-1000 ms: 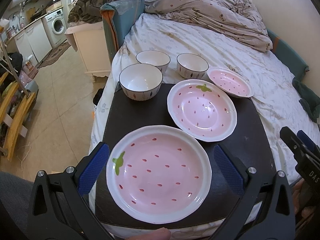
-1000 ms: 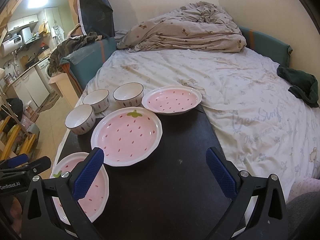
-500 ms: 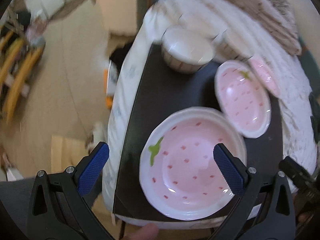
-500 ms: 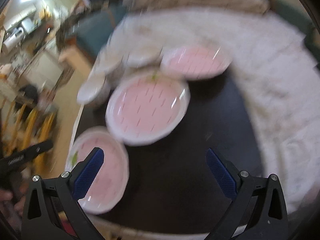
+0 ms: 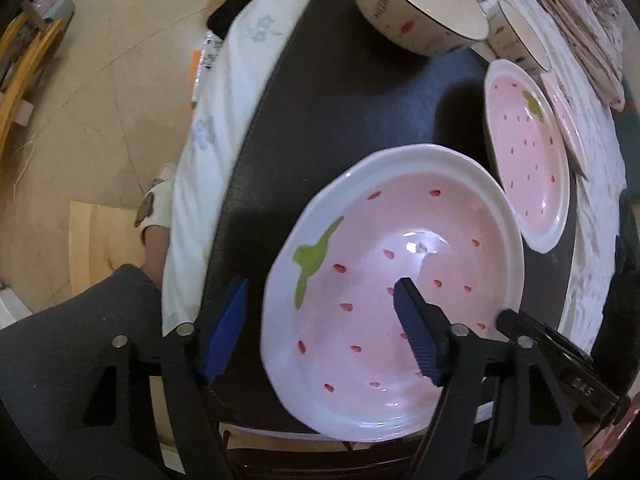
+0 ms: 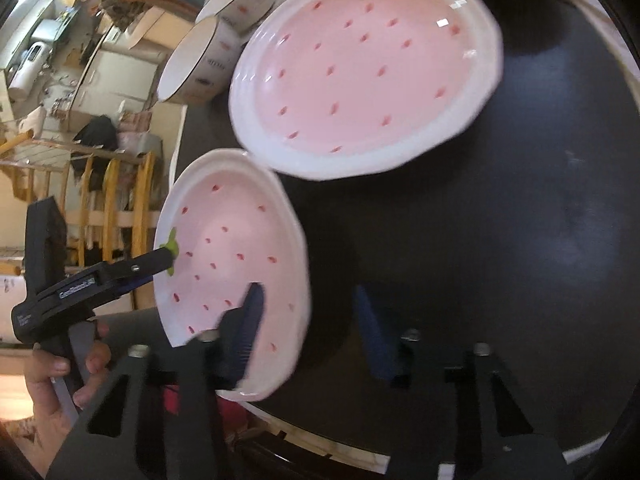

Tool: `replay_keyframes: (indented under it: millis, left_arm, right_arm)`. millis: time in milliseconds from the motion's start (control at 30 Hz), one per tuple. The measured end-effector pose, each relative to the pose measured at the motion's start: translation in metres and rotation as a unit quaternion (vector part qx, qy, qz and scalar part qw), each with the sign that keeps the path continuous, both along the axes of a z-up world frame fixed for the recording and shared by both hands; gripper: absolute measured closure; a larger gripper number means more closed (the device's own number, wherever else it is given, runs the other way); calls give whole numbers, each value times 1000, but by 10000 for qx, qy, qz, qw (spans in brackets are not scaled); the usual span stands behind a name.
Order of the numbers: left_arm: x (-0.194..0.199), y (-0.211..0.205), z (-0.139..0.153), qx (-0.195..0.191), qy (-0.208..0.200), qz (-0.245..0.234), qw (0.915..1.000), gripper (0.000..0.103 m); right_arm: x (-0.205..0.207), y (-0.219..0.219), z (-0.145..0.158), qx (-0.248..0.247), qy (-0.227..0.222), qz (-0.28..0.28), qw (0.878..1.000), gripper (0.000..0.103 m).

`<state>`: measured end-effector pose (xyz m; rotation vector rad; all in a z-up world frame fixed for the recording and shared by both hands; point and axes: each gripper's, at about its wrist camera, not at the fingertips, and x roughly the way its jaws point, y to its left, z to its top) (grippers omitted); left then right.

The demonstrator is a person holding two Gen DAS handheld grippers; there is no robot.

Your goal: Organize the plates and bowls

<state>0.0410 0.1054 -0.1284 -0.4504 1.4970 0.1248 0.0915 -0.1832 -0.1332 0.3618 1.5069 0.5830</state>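
Note:
The near pink strawberry plate [image 5: 392, 280] [image 6: 232, 256] lies on a black mat [image 5: 340, 100] [image 6: 500, 220]. My left gripper [image 5: 320, 334] straddles its left rim, one pad outside and one over the plate. Its jaws are closing and neither pad touches. My right gripper [image 6: 310, 328] straddles the opposite rim the same way, blurred and closing, with a gap on both sides. A second strawberry plate [image 5: 528, 160] [image 6: 360, 68] sits just beyond, and a third plate [image 5: 568, 120] behind it. Two white bowls [image 5: 420, 12] [image 6: 196, 68] stand at the mat's far left.
The mat rests on a bed with a white sheet [image 5: 208, 128] that hangs over the left edge. Bare floor [image 5: 100, 100] and a foot in a slipper [image 5: 156, 208] lie to the left. A wooden rack [image 6: 112, 200] stands beyond. A hand [image 6: 60, 368] holds the left gripper.
Both grippers have dropped toward the near plate and tipped downward. Their jaws have narrowed from wide open and now bracket the plate's opposite rims.

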Motion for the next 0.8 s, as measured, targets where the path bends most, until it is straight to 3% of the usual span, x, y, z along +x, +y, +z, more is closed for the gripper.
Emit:
replay_keyframes:
  millis: [67, 133, 200, 333, 533, 633, 800]
  left_arm:
    - [1, -1, 1, 64, -43, -67, 9999, 35]
    - [2, -2, -4, 78, 20, -121, 9999, 50]
    - [2, -1, -8, 59, 114, -83, 9999, 57]
    - [5, -8, -5, 233, 119, -147, 9995, 69]
    - [4, -38, -3, 84, 121, -633, 9979, 70]
    - [5, -52, -1, 223, 140, -895, 9956, 70]
    - [13, -60, 1, 258, 182, -988, 9946, 68]
  right_arm:
    - [0, 7, -3, -3, -9, 82, 10000, 73]
    - [1, 14, -8, -66, -69, 184, 9998, 78]
    - [0, 18, -11, -92, -82, 219, 9997, 89]
    - [-5, 15, -10, -55, -124, 226, 9997, 92]
    - [-20, 0, -6, -192, -56, 180, 9996, 92]
    - [-26, -17, -6, -215, 51, 9, 9998, 92]
    - [-27, -21, -11, -160, 146, -155, 9996, 90]
